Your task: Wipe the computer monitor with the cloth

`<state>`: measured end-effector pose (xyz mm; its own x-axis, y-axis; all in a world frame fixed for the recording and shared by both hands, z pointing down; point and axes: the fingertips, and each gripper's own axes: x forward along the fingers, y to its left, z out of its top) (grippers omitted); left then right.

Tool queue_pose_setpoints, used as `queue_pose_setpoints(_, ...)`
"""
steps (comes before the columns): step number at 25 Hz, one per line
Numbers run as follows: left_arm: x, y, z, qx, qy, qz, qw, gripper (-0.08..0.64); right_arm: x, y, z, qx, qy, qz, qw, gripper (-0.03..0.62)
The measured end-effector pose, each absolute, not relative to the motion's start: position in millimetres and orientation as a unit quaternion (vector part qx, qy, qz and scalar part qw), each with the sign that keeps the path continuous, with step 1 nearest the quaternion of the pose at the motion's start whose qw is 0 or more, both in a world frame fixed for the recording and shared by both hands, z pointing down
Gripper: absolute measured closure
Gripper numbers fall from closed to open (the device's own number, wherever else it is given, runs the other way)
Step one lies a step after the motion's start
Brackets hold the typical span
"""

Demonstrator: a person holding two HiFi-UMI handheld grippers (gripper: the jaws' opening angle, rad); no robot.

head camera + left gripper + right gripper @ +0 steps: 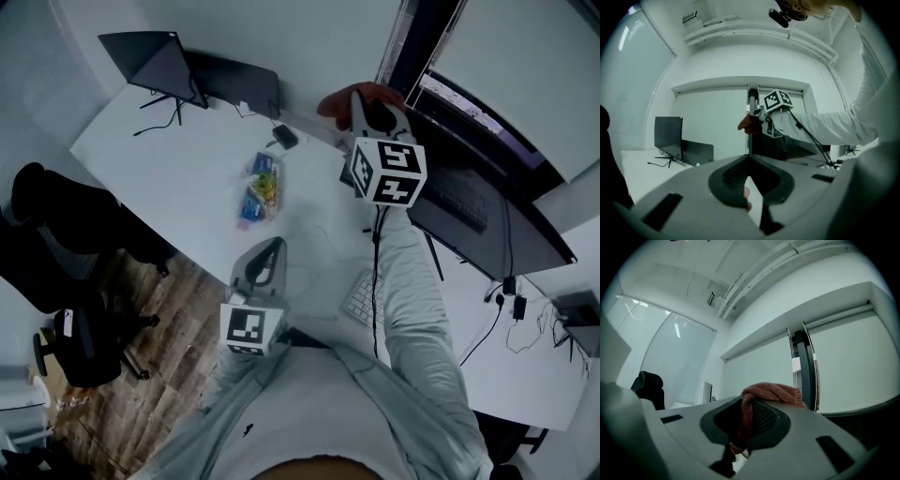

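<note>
Right gripper view shows the right gripper (749, 404) clamped on the reddish cloth (774, 392), held up near the monitor (483, 211); the left gripper (751, 161) sits closed and empty.

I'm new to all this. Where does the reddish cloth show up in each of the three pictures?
Head view: cloth at top centre, at the right gripper's tip.
Left gripper view: cloth at centre, beside that gripper's marker cube.
Right gripper view: cloth at centre, pinched between the jaws.
Shared landmark: the dark window post behind it.
</note>
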<state>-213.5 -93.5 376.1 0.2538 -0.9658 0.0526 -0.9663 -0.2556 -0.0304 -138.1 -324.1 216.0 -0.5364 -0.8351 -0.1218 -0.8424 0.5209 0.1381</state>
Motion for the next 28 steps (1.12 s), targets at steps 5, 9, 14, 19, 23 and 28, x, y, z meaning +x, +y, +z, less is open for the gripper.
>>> queue_pose_setpoints(5,-210,-93,373,0.797,-0.603,0.034,-0.002,0.540,-115,-300,214,-0.483,0.870,0.093,0.039,0.545)
queue_pose_setpoints(9,-198,-96,371,0.806,-0.591,0.038,-0.009,0.540,-89,-270,215,-0.485,0.867,0.107,0.050,0.545)
queue_pose_setpoints(14,-164,-103,372,0.827,-0.561,0.040,-0.008,0.540,-35,-230,221,-0.499,0.857,0.112,0.065,0.545)
queue_pose_setpoints(19,-109,-111,375,0.860,-0.509,0.040,-0.009,0.540,36,-183,233,-0.532,0.835,0.130,0.055,0.545)
queue_pose_setpoints(23,-56,-114,372,0.885,-0.463,0.038,-0.012,0.540,100,-143,247,-0.571,0.809,0.131,0.048,0.545)
queue_pose_setpoints(28,-3,-112,373,0.912,-0.408,0.040,-0.019,0.540,175,-96,277,-0.625,0.771,0.115,0.037,0.545)
